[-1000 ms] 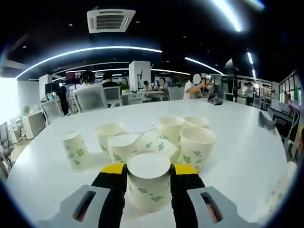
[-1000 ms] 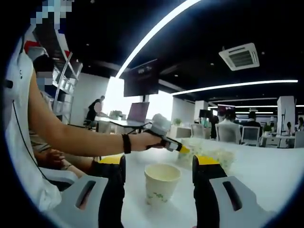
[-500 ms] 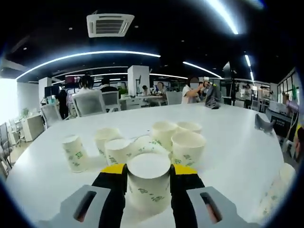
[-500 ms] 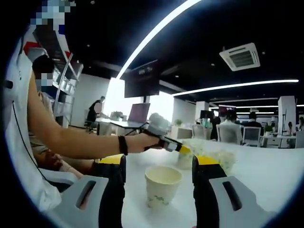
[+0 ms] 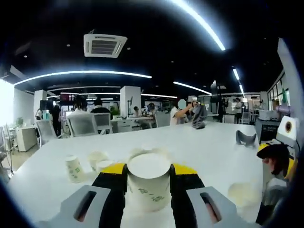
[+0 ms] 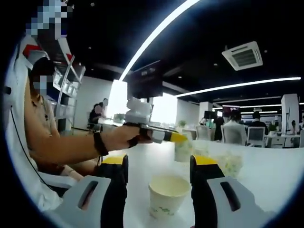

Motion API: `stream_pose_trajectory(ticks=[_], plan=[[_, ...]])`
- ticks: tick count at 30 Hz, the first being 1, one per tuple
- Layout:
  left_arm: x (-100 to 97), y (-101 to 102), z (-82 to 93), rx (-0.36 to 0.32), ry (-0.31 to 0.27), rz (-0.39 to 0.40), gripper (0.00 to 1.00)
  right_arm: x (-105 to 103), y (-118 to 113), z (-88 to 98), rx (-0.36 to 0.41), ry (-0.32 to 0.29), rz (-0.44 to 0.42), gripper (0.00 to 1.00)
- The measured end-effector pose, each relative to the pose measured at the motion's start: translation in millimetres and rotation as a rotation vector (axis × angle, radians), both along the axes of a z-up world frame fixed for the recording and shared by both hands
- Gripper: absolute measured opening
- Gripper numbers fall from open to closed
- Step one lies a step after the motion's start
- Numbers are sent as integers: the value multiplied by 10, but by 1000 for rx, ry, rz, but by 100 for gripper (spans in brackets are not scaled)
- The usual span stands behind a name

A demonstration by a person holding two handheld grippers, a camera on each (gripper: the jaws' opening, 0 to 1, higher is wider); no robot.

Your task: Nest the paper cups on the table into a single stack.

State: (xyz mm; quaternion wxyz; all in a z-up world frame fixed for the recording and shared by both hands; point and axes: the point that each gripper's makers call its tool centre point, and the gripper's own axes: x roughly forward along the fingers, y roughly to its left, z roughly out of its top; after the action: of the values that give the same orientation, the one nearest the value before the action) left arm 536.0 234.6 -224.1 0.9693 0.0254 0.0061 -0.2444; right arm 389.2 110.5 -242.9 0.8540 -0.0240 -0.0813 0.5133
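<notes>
In the left gripper view my left gripper (image 5: 148, 172) is shut on a white paper cup (image 5: 148, 189) with green print, held above the white table (image 5: 209, 152). Beyond it on the table stand a lone cup (image 5: 73, 168) at the left and a loose group of cups (image 5: 102, 160) behind the held one. The right gripper view shows my right gripper (image 6: 158, 164) open, with an upright cup (image 6: 168, 195) on the table between its jaws, untouched. There a hand holds the left gripper (image 6: 156, 135) with its cup (image 6: 183, 150) in the air. The right gripper (image 5: 275, 159) also appears at the right edge.
A dark object (image 5: 244, 137) lies on the far right of the table. Office chairs (image 5: 85, 124) and several people sit beyond the table's far edge. A person's arm (image 6: 61, 147) and body are at the left of the right gripper view. More cups (image 6: 228, 162) stand blurred at the right.
My left gripper has risen with its cup, so the table's cups look lower and farther. The right gripper has stayed open around its cup.
</notes>
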Motion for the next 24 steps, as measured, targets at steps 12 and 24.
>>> stream_pose_trajectory(ticks=[12,24], plan=[[-807,-234,458,-72,-144,-63,38,41,75,63,0,-17,-23,46],[-1471,-277,696,-190,-254,-42,38,36,157,155,66,16,-3,32]])
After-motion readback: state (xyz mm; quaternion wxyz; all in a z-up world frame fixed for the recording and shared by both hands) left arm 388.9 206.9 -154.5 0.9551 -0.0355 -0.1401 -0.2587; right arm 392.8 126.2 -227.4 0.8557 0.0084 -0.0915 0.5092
